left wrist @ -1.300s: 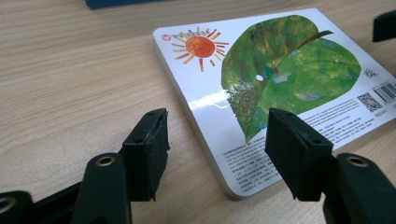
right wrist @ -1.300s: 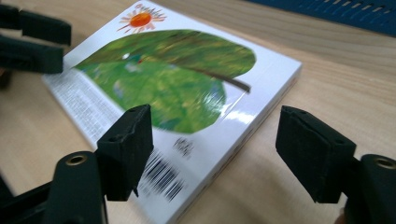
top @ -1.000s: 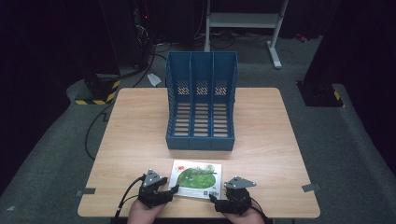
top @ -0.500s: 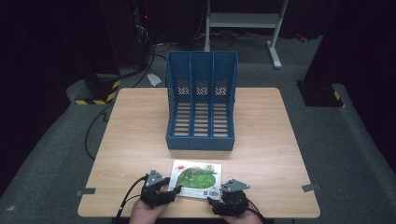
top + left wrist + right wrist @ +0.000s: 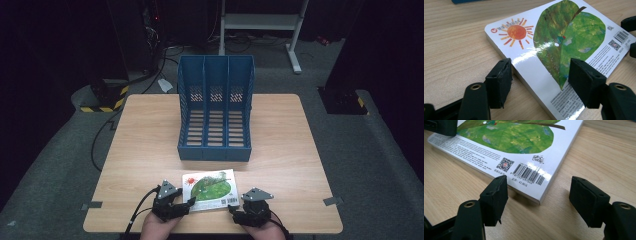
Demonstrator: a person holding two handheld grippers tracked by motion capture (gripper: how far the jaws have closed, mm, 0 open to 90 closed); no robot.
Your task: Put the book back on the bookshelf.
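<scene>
- The left gripper point(image 5: 540, 82) has its two black jaws spread wide, straddling the near-left corner of a thin white board book with a glossy cover showing a green leaf and an orange sun point(image 5: 554, 47); one jaw sits on the bare wood beside the book's edge, the other over the cover (whether it touches the cover, I cannot tell).
- The right gripper point(image 5: 539, 197) also stands wide open, its jaws to either side of the book's barcode corner point(image 5: 529, 173), gripping nothing.
- In the high view the book point(image 5: 210, 187) lies flat near the front edge of the light wooden table point(image 5: 140, 140), at about 6 o'clock on the tabletop.
- The left gripper point(image 5: 187, 206) is at the book's 8 o'clock, the right gripper point(image 5: 234, 211) at its 4 o'clock.
- A blue plastic three-compartment file rack point(image 5: 216, 110) stands upright at the book's 12 o'clock, apart from it.
</scene>
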